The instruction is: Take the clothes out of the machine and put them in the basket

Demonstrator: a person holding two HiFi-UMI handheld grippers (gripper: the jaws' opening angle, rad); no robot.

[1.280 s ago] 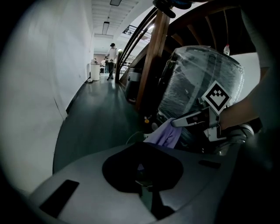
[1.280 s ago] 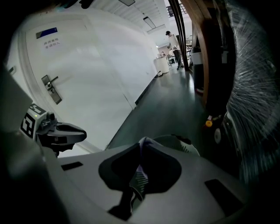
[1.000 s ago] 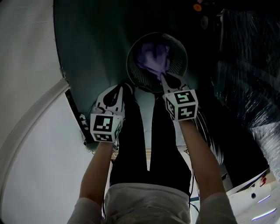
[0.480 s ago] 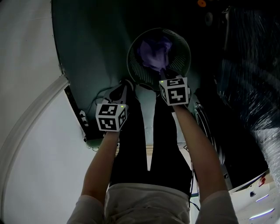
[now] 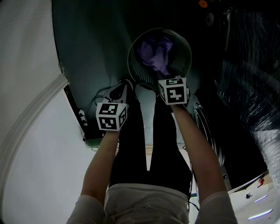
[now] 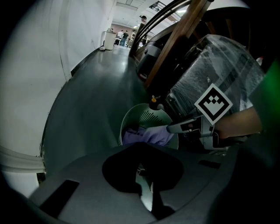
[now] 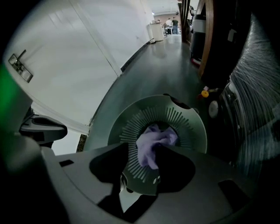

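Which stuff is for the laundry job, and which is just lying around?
For the job:
purple cloth
basket

Just lying about:
small orange thing on the floor
plastic-wrapped bundle

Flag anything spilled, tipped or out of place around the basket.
Nothing stands out. The basket stands upright on the floor, the purple cloth is inside it, and no clothes lie on the floor beside it.

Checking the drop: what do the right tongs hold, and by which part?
Nothing. The right tongs have just been opening; the purple cloth lies loose between them in the basket.
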